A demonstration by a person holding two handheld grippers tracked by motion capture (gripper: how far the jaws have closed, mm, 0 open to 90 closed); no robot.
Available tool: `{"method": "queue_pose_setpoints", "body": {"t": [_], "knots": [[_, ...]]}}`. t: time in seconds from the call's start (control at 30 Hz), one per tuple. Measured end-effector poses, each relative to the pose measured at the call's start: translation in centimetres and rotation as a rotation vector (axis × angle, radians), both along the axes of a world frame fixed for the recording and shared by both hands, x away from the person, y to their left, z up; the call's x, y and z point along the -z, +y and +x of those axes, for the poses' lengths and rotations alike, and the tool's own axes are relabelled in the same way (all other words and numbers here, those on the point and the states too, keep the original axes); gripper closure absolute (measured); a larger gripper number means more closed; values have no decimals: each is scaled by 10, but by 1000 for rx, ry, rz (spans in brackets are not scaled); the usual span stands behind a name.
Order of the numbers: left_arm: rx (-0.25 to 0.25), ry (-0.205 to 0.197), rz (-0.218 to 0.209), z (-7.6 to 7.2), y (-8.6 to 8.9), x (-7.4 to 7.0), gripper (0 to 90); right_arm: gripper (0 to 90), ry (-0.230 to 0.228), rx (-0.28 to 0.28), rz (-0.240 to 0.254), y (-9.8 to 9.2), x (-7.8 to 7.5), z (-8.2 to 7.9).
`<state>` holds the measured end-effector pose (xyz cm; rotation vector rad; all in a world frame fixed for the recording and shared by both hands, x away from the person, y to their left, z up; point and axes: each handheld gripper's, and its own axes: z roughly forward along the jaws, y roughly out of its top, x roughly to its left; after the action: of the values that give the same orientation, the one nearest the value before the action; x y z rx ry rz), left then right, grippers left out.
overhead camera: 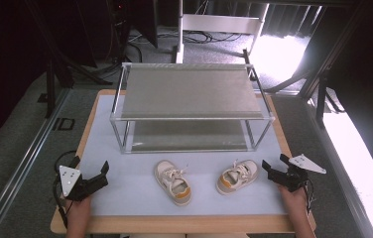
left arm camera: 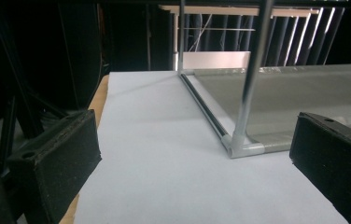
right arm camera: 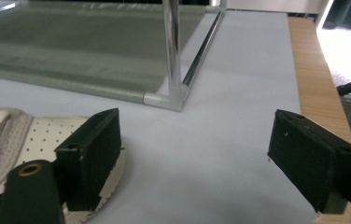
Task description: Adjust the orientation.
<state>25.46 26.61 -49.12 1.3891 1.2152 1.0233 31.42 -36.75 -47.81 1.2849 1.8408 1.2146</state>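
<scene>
Both tongs stand released: right tongs (overhead camera: 273, 172) just beside the right shoe (overhead camera: 237, 176), left tongs (overhead camera: 100, 174) well left of the left shoe (overhead camera: 173, 182). Reaching looks begun; next, straddle a shoe, then clench.

Two-tier shelf rack (overhead camera: 193, 94) at table (overhead camera: 174, 223) centre-rear. Two shoes before it: left shoe (overhead camera: 173, 182), right shoe (overhead camera: 237, 176). Left gripper (overhead camera: 96, 176) at near-left table corner, well apart from shoes; right gripper (overhead camera: 272, 171) just beside right shoe.
</scene>
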Motion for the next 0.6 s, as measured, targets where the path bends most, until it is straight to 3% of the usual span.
{"method": "queue_pose_setpoints", "body": {"t": [0.33, 0.5, 0.6], "knots": [[10, 1, -45, 0, 4, 0, 14, 190, 6, -9, -19, 2, 0, 0], [91, 59, -50, 0, 4, -1, 14, 168, 10, -11, -26, 3, 0, 1], [138, 116, -52, 2, 4, -3, 14, 168, 6, -10, -27, 3, 0, 0]]}}
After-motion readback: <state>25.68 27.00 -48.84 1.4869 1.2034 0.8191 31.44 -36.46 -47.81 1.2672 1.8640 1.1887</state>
